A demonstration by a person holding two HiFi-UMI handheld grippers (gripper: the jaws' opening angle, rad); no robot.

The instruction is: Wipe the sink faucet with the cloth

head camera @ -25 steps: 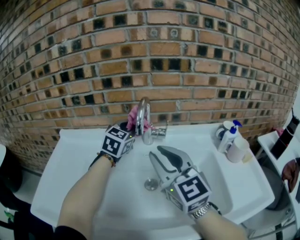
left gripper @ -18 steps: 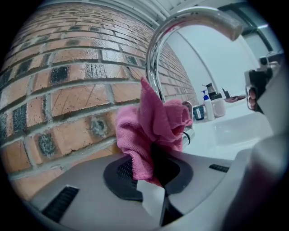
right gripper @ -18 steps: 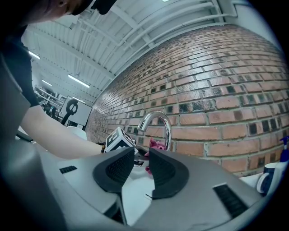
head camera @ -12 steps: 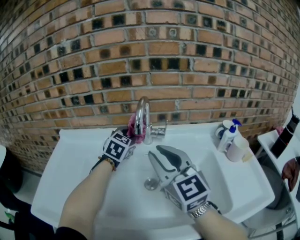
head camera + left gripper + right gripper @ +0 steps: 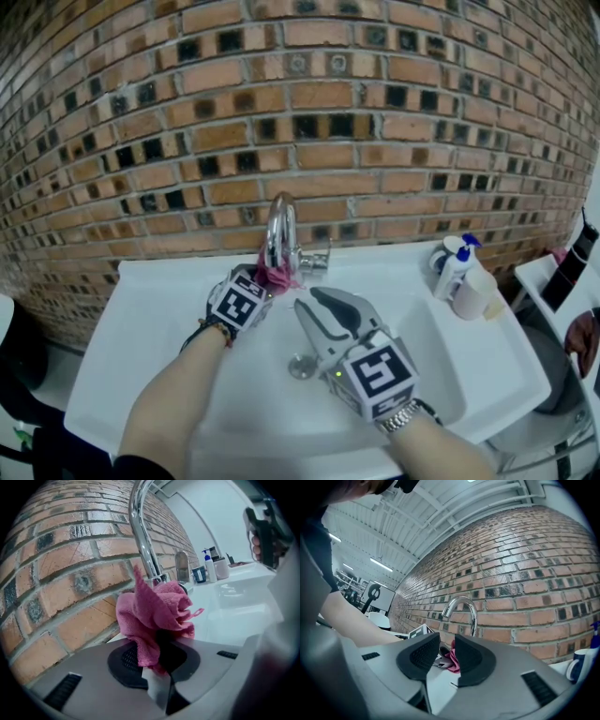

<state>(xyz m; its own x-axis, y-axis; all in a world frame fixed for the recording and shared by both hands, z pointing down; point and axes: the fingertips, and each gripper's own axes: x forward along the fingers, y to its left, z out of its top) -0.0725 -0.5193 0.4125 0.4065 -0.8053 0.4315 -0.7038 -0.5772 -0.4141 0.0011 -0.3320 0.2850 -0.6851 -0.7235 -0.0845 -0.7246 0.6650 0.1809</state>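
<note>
Head view shows the white sink (image 5: 141,319) with its rigid, slick chrome faucet (image 5: 279,225) at the brick wall. The right gripper (image 5: 446,651) hovers over the basin, jaws slightly apart and empty. The left gripper (image 5: 157,652) pinches the pink cloth (image 5: 157,613) at the faucet's base. The cloth looks soft and light, and is likely best held by its bunched middle.

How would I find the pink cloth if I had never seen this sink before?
Look under the brick wall to the white sink. At the foot of its curved chrome faucet is a bunched cloth, pinched in the left tool. It is the only pink, soft thing there; its neighbours are white or shiny metal.
</note>
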